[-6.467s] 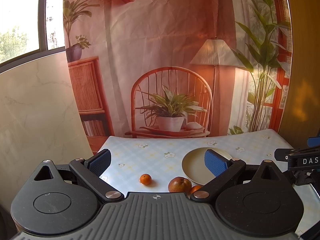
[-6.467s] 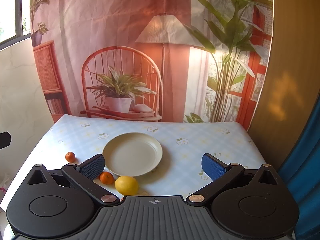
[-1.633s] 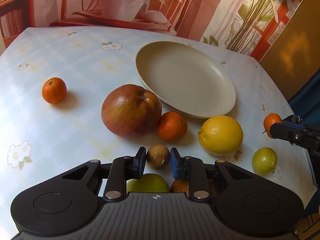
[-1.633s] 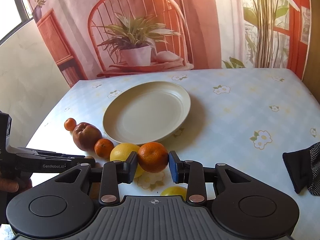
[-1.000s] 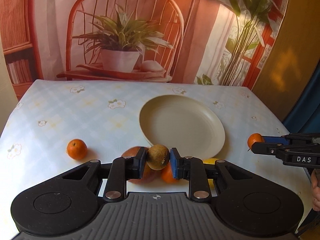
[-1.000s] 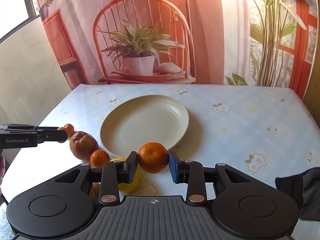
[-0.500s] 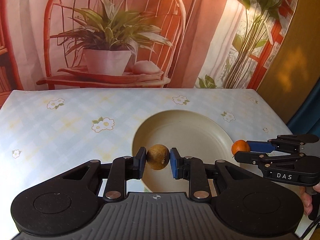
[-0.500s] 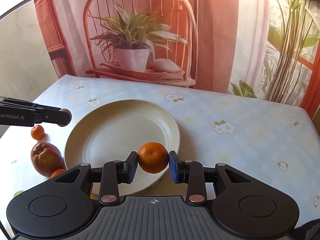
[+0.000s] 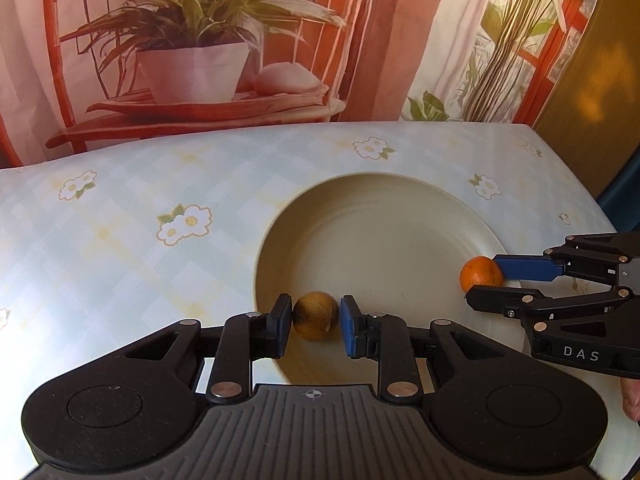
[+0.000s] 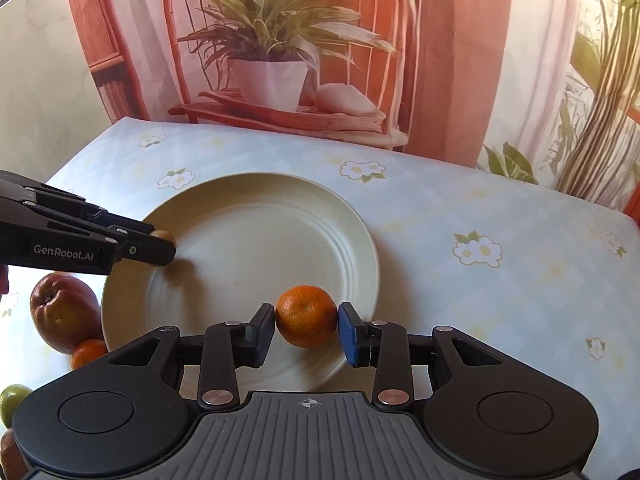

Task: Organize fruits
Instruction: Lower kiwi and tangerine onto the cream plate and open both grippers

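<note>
A cream plate (image 9: 384,216) sits on the flowered tablecloth; it also shows in the right wrist view (image 10: 256,224). My left gripper (image 9: 315,322) is low over the plate's left rim with a small brown fruit (image 9: 315,316) between its pads; the pads stand slightly off the fruit. My right gripper (image 10: 307,324) is over the plate's right rim around an orange (image 10: 307,316), with a small gap at the left pad. Each gripper shows in the other's view: the right (image 9: 484,280), the left (image 10: 164,246).
A red apple (image 10: 64,308), a small orange (image 10: 89,352) and a green fruit (image 10: 12,400) lie left of the plate in the right wrist view. A printed backdrop stands behind the table. The table's right edge (image 9: 592,200) is close to the plate.
Both grippers have moved forward and down onto the plate with their fruits. The jaws of both have parted slightly from the fruits.
</note>
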